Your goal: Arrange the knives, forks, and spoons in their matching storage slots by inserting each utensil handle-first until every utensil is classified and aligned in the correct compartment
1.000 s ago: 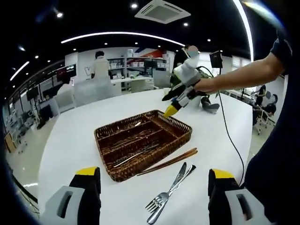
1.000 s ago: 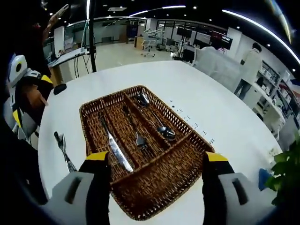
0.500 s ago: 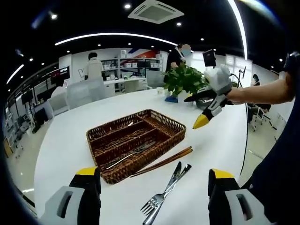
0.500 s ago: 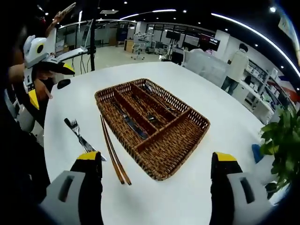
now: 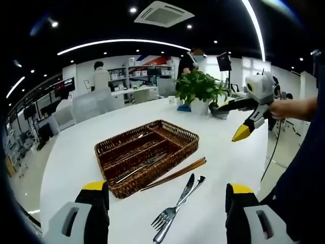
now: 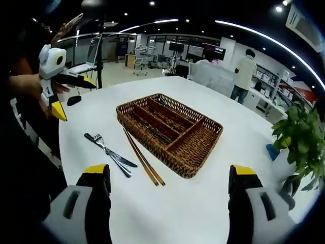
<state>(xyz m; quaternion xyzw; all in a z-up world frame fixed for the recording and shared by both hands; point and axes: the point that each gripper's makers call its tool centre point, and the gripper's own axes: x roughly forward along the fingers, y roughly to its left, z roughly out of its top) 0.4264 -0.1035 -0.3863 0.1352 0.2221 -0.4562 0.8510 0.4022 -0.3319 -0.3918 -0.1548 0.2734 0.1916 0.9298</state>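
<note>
Both tongs, left [image 5: 162, 213] and right [image 6: 170, 203], are spread wide and grasp nothing, held above the white bench [image 6: 213, 203]. The wicker tray [image 6: 170, 132] holds cutlery; a fork [image 6: 104, 147], a knife [image 6: 122, 160] and chopsticks [image 6: 143, 162] lie beside it.

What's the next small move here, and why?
Probably lower the open left gripper toward the fork and knife lying crossed on the table outside the wicker tray, beside the chopsticks. Both grippers are empty, and the right gripper hangs farther off.
</note>
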